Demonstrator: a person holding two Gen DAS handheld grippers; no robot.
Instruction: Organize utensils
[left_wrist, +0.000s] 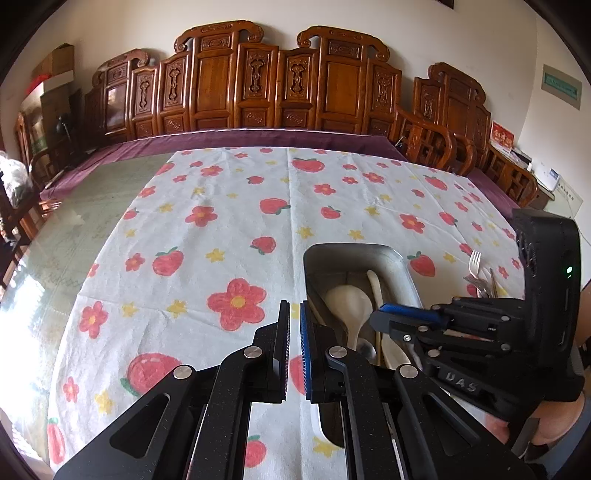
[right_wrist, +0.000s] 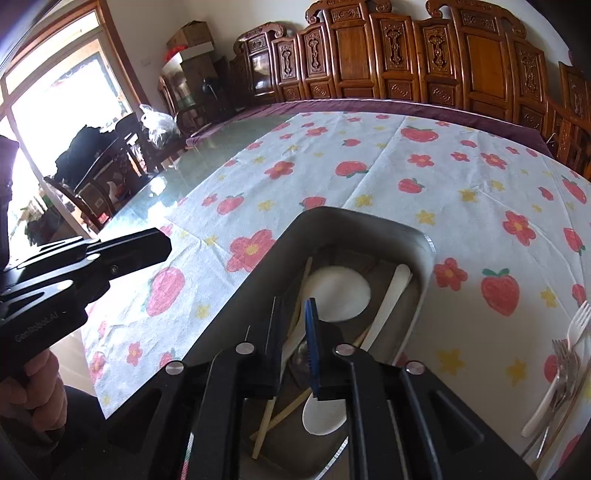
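A metal tray (right_wrist: 424, 236) of white spoons (right_wrist: 340, 291) and chopsticks (right_wrist: 266, 424) sat on the flowered tabletop (right_wrist: 424, 177). The right gripper (right_wrist: 293, 332) hovered over it, fingers slightly parted, empty. The left gripper (left_wrist: 294, 332) was closed, empty, beside the tray. Forks (right_wrist: 569, 354) lay right of it.

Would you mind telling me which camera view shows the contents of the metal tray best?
The right wrist view: it looks down into the metal tray, showing white spoons and chopsticks. The left wrist view sees the tray from lower, with the left gripper and right gripper hiding much of it.
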